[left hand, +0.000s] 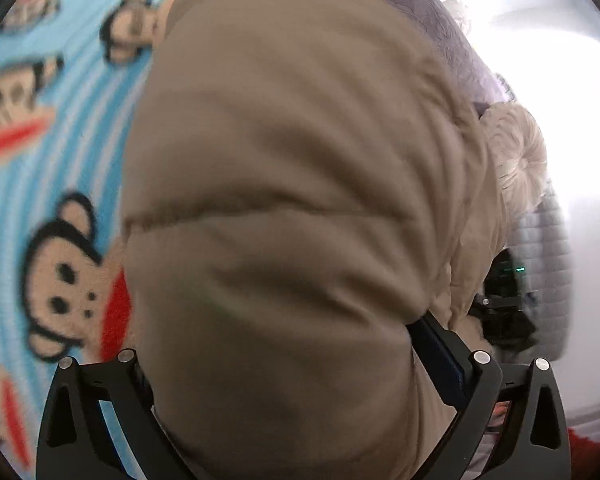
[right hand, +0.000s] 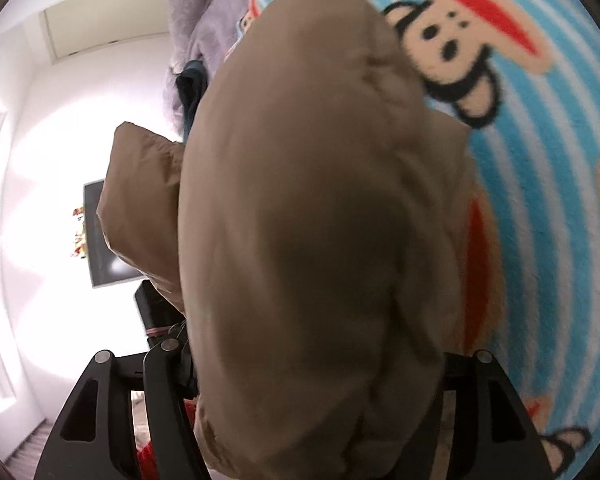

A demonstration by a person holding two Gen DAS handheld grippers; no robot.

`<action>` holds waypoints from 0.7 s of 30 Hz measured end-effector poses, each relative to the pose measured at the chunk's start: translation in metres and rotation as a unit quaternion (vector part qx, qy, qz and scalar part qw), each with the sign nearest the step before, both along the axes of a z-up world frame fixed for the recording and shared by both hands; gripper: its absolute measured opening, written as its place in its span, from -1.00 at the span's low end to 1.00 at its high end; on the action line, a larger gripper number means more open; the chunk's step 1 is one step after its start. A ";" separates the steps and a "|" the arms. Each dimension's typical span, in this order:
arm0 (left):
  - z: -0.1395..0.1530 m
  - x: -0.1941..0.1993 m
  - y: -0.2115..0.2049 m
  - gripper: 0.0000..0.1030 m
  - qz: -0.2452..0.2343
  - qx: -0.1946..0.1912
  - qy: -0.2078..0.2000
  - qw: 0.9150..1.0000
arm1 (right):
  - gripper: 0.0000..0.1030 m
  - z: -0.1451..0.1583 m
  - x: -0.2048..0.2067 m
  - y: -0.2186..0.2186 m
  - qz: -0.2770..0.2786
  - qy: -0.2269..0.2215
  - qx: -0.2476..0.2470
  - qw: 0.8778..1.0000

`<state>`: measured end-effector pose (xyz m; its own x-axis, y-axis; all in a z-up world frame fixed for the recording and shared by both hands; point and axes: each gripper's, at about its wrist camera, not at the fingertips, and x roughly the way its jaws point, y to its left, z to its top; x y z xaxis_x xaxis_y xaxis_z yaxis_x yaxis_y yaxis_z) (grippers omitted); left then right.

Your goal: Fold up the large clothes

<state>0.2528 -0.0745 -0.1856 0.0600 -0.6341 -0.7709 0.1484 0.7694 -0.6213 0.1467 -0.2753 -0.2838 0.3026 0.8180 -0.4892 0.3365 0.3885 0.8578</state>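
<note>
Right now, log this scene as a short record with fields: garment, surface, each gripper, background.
garment: puffy tan jacket, bulging between both grippers' fingers and filling each wrist view
surface: blue striped blanket with cartoon monkey faces
left gripper: jacket fabric between its wide-set fingers; grip unclear
right gripper: jacket fabric between its fingers; grip unclear
background: grey fleece throw, white wall

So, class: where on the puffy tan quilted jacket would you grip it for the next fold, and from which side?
Grip the puffy tan quilted jacket at a flatter outer edge or stitched seam, coming in from the side nearest you. Its padded bulk already fills both grippers' spread jaws, so a thinner edge probably holds better.
</note>
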 end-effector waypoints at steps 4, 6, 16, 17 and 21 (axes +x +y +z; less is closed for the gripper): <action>0.040 -0.010 0.000 0.68 0.014 0.056 -0.039 0.998 | 0.34 0.042 -0.024 -0.011 -0.004 -0.014 -0.100 0.995; 0.064 -0.012 0.010 0.39 0.037 0.069 -0.056 0.995 | 0.32 0.070 -0.042 -0.020 -0.012 -0.038 -0.151 0.988; 0.121 0.021 -0.042 -0.01 -0.032 0.130 -0.212 0.968 | -0.68 0.155 -0.099 -0.018 0.013 -0.144 -0.191 0.971; 0.112 0.029 -0.059 -0.01 -0.040 0.137 -0.210 0.967 | -0.68 0.157 -0.094 -0.001 0.027 -0.155 -0.198 0.968; 0.083 0.044 -0.110 -0.01 -0.051 0.172 -0.197 0.964 | -0.69 0.132 -0.096 0.043 0.085 -0.142 -0.283 0.945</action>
<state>0.2967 -0.1844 -0.1027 0.3426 -0.3638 -0.8662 0.4070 0.8884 -0.2122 0.0506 -0.2322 -0.1520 0.3759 0.4987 -0.7810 0.0157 0.8393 0.5434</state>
